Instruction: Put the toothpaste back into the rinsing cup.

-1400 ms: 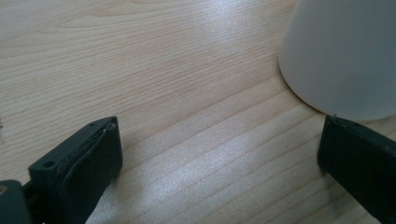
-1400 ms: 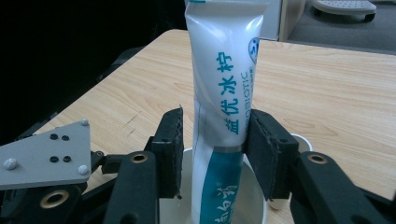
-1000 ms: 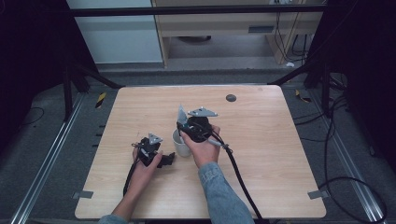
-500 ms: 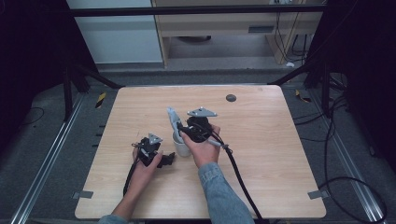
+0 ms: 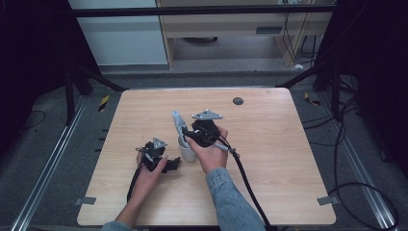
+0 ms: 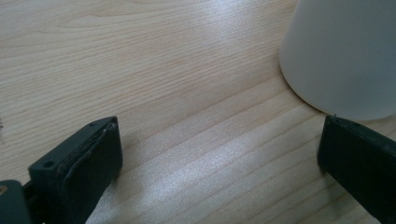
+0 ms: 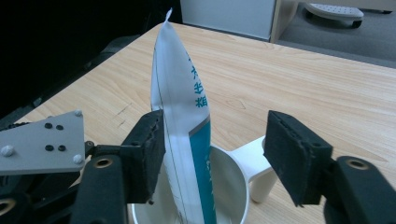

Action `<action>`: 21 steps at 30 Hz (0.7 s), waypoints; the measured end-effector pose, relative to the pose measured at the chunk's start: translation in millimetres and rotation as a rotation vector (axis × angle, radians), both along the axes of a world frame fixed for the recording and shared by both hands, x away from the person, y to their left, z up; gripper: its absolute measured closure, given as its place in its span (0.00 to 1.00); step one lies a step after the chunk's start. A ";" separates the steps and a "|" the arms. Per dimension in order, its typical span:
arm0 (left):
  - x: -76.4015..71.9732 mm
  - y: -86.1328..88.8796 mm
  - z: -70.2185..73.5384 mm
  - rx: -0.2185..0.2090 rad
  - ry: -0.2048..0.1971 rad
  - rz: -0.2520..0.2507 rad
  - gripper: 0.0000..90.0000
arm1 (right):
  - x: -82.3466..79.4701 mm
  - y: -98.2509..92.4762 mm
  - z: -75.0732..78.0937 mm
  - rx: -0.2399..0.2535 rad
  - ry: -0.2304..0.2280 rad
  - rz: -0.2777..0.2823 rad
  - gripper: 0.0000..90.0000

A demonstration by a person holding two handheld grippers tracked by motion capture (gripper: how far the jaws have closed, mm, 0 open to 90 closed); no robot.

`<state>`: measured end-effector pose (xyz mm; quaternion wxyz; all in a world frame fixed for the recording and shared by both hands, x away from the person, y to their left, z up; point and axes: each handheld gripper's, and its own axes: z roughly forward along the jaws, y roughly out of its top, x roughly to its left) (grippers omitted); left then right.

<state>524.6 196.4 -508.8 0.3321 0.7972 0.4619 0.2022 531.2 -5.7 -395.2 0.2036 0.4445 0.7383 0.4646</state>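
wooden table [image 5: 288,159], toothpaste tube [image 7: 180,116] in mug [image 7: 233,186]

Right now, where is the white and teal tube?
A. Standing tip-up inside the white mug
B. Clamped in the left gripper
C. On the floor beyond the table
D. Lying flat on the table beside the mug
A. The tube stands tip-up in the white mug, between the right gripper's fingers, which have just been opening.

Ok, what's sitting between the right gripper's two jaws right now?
In the right gripper view, the white and teal tube stands between the right gripper's jaws, its lower end inside the white mug. The jaws have just been opening; the right-hand jaw stands clear of it.
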 end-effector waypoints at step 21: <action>0.0 0.0 0.1 0.000 0.000 0.000 0.00 | -4.1 -21.4 12.8 -0.136 0.053 0.090 0.13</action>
